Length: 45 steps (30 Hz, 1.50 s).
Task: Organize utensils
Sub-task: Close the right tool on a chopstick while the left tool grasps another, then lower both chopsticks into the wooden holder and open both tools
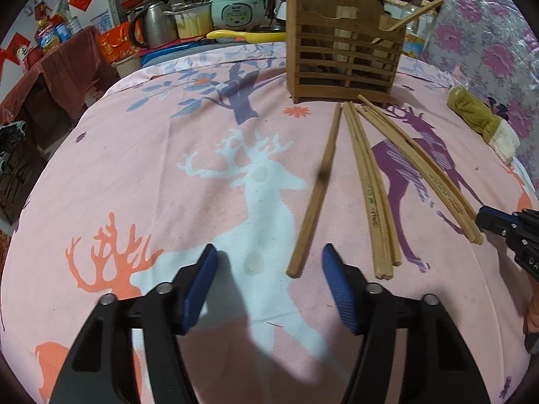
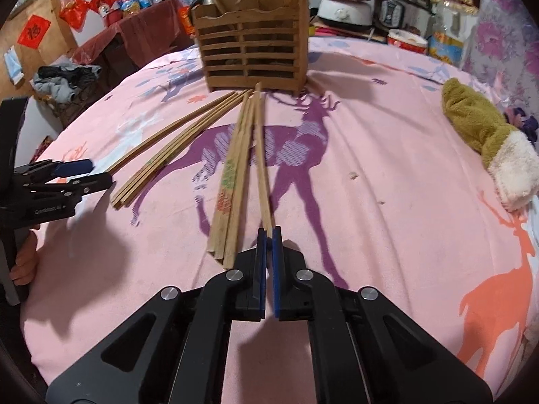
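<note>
A cluttered kitchen lay behind a surface (image 2: 387, 155) draped in a pink cloth printed with deer. Near its far edge stood a slatted wooden holder (image 2: 252, 47), with a few sticks already leaning out of the top. Chopsticks lay loose on the cloth in front of it, fanned out with their far ends gathered near the holder's base and their long axes running from the holder back toward the person.

The right claw (image 2: 268, 235) was pressed together on the near end of one chopstick (image 2: 261, 155), the rightmost of the fan in its own view. That stick ran straight ahead of the claw, its far tip almost touching the holder. Just beside it to the left lay a bundle (image 2: 232, 181) with red and green print, and further left another bundle (image 2: 168, 155).

The left claw (image 1: 269, 269) was spread and held nothing; a single stick (image 1: 316, 188) lay with its near end between the pads but untouched.

The sticks looked like plain, pale, slender wood. The right hand seemed the one placed to lift its stick into the holder, which stood directly along the stick's line.
</note>
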Available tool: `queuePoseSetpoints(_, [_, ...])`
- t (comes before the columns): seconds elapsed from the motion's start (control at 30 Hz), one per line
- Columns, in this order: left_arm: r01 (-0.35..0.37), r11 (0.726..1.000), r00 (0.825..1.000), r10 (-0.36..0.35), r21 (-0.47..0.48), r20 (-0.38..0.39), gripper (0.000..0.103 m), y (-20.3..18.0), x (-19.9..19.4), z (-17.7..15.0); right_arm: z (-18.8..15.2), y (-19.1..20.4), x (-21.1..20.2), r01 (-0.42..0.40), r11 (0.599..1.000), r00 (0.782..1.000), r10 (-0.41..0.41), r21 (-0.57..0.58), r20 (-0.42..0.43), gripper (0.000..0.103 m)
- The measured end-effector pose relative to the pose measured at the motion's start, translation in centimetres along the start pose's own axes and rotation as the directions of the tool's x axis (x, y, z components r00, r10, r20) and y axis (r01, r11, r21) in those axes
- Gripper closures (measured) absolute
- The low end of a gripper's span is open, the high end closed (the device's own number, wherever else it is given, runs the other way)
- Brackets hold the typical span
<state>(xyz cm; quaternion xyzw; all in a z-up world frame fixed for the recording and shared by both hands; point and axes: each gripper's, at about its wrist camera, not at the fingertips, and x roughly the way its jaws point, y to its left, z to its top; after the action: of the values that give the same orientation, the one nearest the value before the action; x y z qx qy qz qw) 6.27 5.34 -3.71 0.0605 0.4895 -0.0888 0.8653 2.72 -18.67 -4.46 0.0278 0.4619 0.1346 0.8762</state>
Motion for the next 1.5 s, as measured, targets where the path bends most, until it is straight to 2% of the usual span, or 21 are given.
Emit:
queuePoseSetpoints(0.1, [0.004,1.0,1.0,-0.004,0.013,0.01,0.055,-0.4,0.0,0.1,0.0,-0.1,0.0,-0.034,0.999,0.999,0.034,0.011,-0.004,0.085])
queuePoseSetpoints(0.17, [0.009,0.999,1.0,-0.01,0.038,0.018,0.066,-1.0,0.0,0.1,0.0,-0.1,0.2,-0.028,1.0,1.0,0.028,0.015,-0.003,0.086])
queuePoseSetpoints(0.23, [0.024,0.997,0.999,-0.026,0.073,0.023,0.084,-1.8,0.0,0.1,0.0,-0.1,0.6,-0.009,1.0,1.0,0.009,0.017,-0.012,0.093])
queuePoseSetpoints(0.3, [0.03,0.995,0.999,-0.033,0.091,0.026,0.093,-2.3,0.0,0.1,0.0,0.0,0.4,-0.002,1.0,1.0,0.002,0.015,-0.003,0.097])
queuePoseSetpoints(0.47, [0.027,0.997,0.998,-0.031,0.066,0.053,0.094,-1.8,-0.6,0.0,-0.1,0.2,-1.2,0.003,1.0,0.998,-0.003,0.004,0.066,0.097])
queuePoseSetpoints(0.63, [0.034,0.998,0.989,-0.042,0.054,0.145,0.097,-1.6,-3.1,-0.3,0.1,-0.4,-2.7,-0.014,1.0,0.992,0.01,0.025,0.126,0.097])
queuePoseSetpoints(0.83, [0.056,0.998,0.978,-0.059,0.02,0.201,0.097,-1.3,-5.4,0.4,0.7,-0.5,-5.6,-0.011,0.999,0.973,0.001,0.042,0.232,0.097])
queuePoseSetpoints(1.0, [0.034,0.999,0.97,-0.041,0.032,0.24,0.097,-1.6,-8.3,2.1,1.6,-0.8,-8.7,-0.017,0.998,0.95,-0.001,0.055,0.312,0.097])
queuePoseSetpoints(1.2, [0.039,0.997,0.955,-0.054,0.06,0.293,0.097,-3.0,-12.4,4.8,3.2,-0.4,-12.4,0.001,0.999,0.923,-0.016,0.04,0.383,0.097])
queuePoseSetpoints(1.5, [0.047,0.991,0.942,-0.085,0.125,0.324,0.097,-6.1,-15.4,8.0,4.9,0.4,-14.8,0.012,1.0,0.9,-0.02,0.021,0.435,0.097])
